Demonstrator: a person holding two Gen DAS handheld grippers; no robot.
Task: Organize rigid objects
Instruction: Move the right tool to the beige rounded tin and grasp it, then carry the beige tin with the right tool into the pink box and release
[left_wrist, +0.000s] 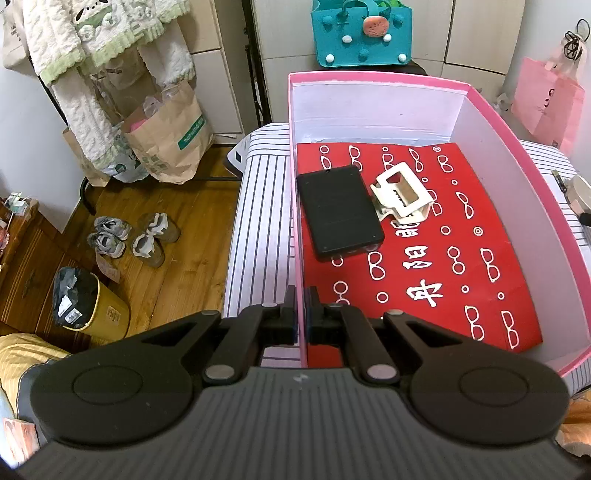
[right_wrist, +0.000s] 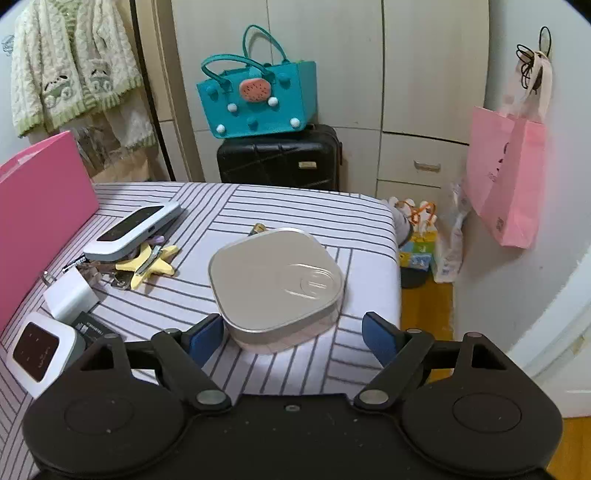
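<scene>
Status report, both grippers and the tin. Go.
Left gripper shut on box wall. Right gripper open, straddling tin's near end, not touching. Nothing between.

Both views are evenly and fairly brightly lit by soft indoor light, seemingly from overhead, though no lamp shows. Shadows are faint: a soft dark rim sits under the silver tin (right_wrist: 275, 286). The tin's lid carries a dull sheen, without hard glare. Fisheye bending is strong toward the edges: the wardrobe doors (right_wrist: 325, 66) bow, and the pink box (left_wrist: 524, 155) walls splay outward. The frame corners go black. Focus is sharp mid-frame, slightly softer at the margins.
</scene>
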